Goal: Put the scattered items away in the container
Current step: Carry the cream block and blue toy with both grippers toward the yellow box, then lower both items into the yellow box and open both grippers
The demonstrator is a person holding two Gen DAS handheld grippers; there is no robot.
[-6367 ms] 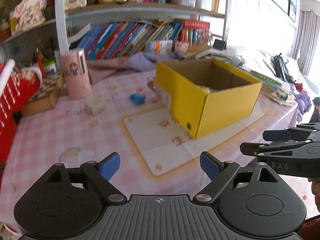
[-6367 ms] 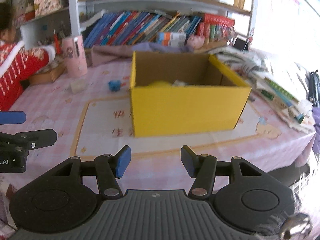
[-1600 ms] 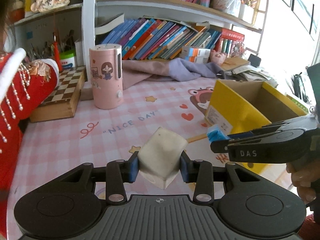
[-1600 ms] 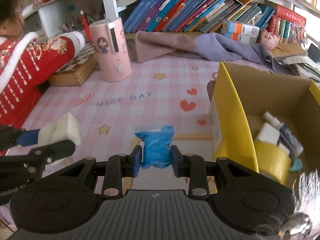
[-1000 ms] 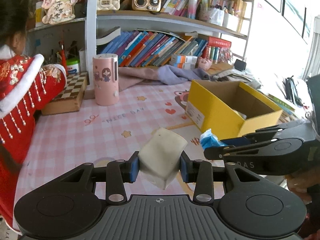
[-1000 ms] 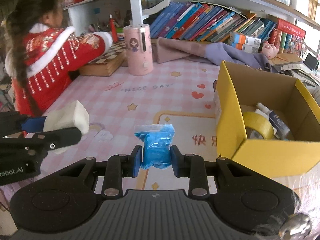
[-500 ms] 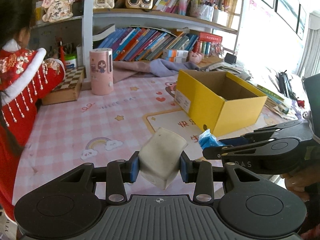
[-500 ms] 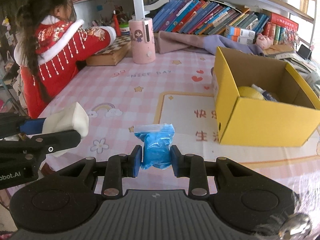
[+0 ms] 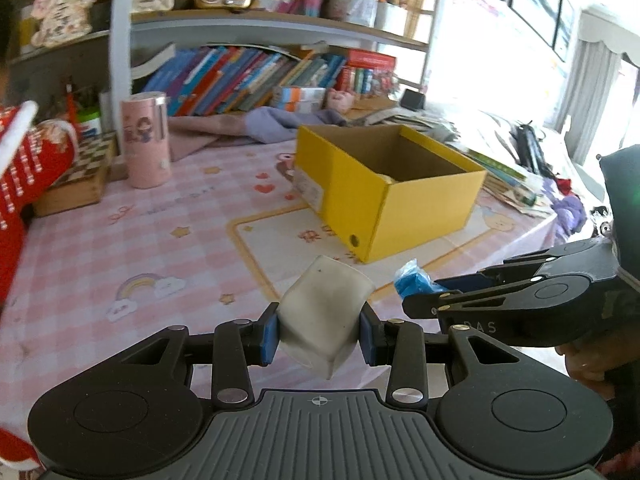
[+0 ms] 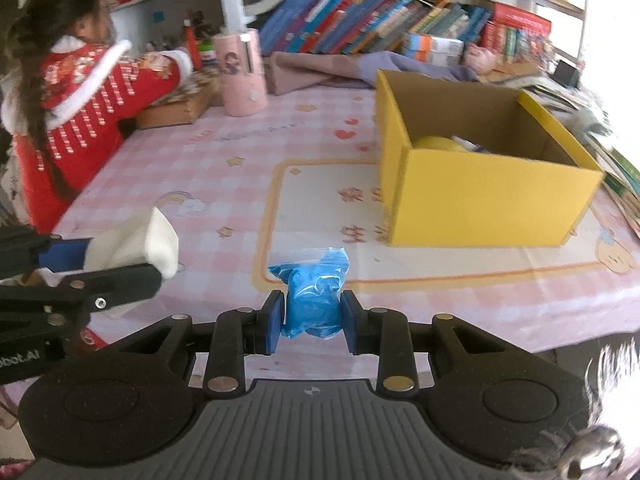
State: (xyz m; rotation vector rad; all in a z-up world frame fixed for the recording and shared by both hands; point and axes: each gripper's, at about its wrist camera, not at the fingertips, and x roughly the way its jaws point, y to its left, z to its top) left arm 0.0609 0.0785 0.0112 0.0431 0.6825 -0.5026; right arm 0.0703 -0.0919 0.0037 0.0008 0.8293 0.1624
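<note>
The left gripper point(image 9: 319, 334) is clamped on a pale block point(image 9: 322, 312), narrowly parted jaws pinching its two flat sides with one corner hanging below the pads. It looks soft and light, probably a sponge or foam piece, so it should give a little under the squeeze and stay put; the flat faces are the sensible place to hold it, and that is where the blue pads sit.

Just to its right, the right gripper point(image 10: 312, 322) has its jaws almost fully closed around a small blue plastic bag point(image 10: 314, 294), gripped low across the stuffed bulge while the thin sealed top stands up free. That film looks slick and the filling squashy, so a hold on the full middle reads safer than one on the flimsy top edge.

Both loads hang in the air above the near edge of the pink checked tablecloth point(image 10: 208, 168). Further out sits the open yellow box point(image 10: 472, 196), well apart from both grippers, with a yellow roll and other items already inside. Neither item looks fragile, so a short drop into the box should do no harm.
</note>
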